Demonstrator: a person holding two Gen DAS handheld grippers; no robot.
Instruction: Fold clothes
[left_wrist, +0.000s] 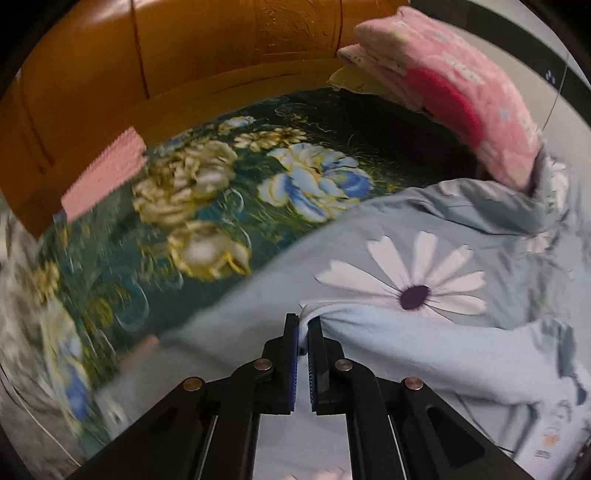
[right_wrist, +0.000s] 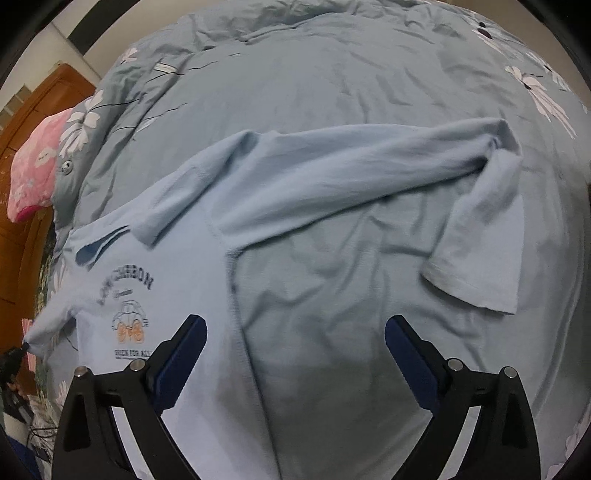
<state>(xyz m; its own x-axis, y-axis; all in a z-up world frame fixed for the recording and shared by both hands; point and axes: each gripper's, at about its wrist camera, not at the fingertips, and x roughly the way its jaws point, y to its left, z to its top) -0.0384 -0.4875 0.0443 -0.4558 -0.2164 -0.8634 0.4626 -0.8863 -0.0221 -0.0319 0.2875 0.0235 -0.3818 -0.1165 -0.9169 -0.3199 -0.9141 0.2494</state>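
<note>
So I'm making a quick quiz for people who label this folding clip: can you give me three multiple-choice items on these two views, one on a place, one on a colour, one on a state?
1. Where does the shirt lie?
A. on a daisy-print duvet
B. on a wooden floor
C. on a hanger

2. What colour is the shirt?
A. red
B. light blue
C. black

3. How do the two grippers stand?
A. both open
B. left shut on cloth, right open
C. both shut on cloth

Answers:
1 A: the light blue shirt is spread over the daisy-print duvet.
2 B: its cloth is pale blue, with a dark printed logo on the chest.
3 B: the left gripper pinches a fold of the shirt, while the right gripper hangs with its jaws wide apart above it.
</note>
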